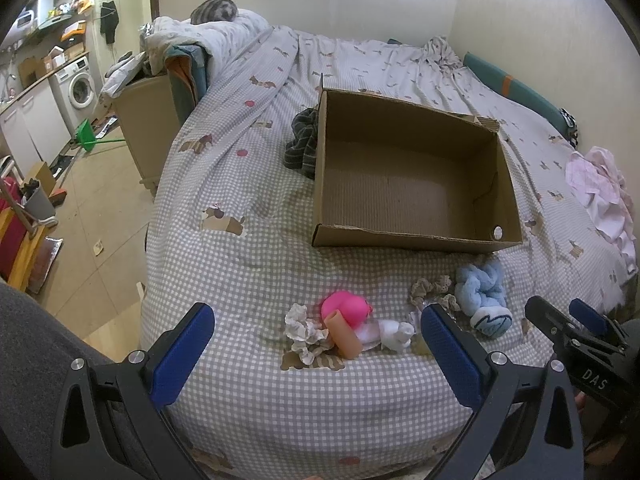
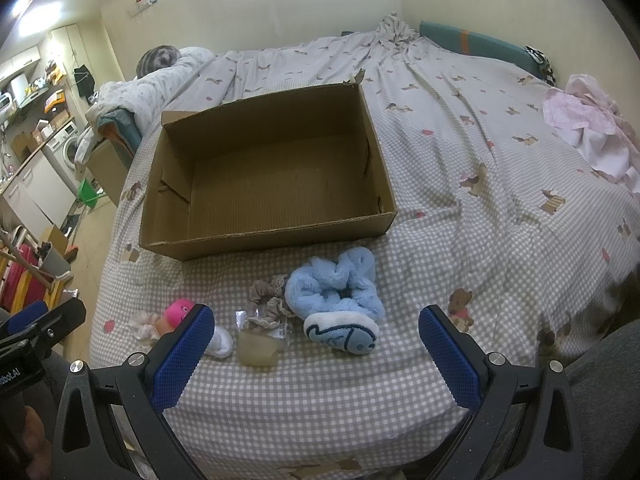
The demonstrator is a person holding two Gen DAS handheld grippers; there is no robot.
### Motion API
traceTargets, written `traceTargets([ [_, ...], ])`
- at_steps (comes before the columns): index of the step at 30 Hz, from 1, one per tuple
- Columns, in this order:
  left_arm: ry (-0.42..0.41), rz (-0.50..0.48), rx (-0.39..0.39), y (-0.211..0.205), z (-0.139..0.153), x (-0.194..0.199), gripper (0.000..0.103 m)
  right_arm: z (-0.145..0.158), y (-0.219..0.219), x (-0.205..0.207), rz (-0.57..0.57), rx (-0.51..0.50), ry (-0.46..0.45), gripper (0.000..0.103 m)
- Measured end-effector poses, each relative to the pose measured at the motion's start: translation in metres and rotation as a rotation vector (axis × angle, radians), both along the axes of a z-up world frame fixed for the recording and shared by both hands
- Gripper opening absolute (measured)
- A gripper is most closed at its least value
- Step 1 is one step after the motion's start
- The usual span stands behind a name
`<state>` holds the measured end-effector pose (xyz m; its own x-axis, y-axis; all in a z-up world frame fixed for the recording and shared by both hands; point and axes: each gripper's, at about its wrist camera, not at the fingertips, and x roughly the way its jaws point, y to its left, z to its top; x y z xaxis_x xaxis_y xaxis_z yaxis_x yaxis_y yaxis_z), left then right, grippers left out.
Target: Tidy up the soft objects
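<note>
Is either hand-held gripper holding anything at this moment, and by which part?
Nothing is held. The left hand-held gripper and right hand-held gripper are both open above the bed.

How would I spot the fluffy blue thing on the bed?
Find the open cardboard box on the checked bedspread. Just in front of its near wall lies the light blue plush slipper, the only blue, fleecy item beside a beige scrunchie.

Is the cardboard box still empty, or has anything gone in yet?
Empty. The cardboard box shows only bare corrugated floor in both wrist views; the blue plush and pink toy lie outside on the bed.
</note>
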<state>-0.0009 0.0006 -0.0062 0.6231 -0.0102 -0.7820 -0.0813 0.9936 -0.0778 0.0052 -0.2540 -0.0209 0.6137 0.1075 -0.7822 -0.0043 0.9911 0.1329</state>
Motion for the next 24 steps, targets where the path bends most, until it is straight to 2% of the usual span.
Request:
traceTargets([
  [9,-0.006,-0.009,0.056,-0.004,-0.001,0.003,0.103,0.000,0.001,0.000,0.000,-0.001,0.000,0.103],
  [14,-0.009,-0.010,0.037,-0.002,-0.002,0.004,0.103,0.000,0.001,0.000,-0.002,-0.002,0.007,0.103],
  [24,0.050,-0.031,0.067,-0.003,0.010,0.028,0.103,0.014,-0.015,0.018,-0.007,0.056,0.077,0.103],
])
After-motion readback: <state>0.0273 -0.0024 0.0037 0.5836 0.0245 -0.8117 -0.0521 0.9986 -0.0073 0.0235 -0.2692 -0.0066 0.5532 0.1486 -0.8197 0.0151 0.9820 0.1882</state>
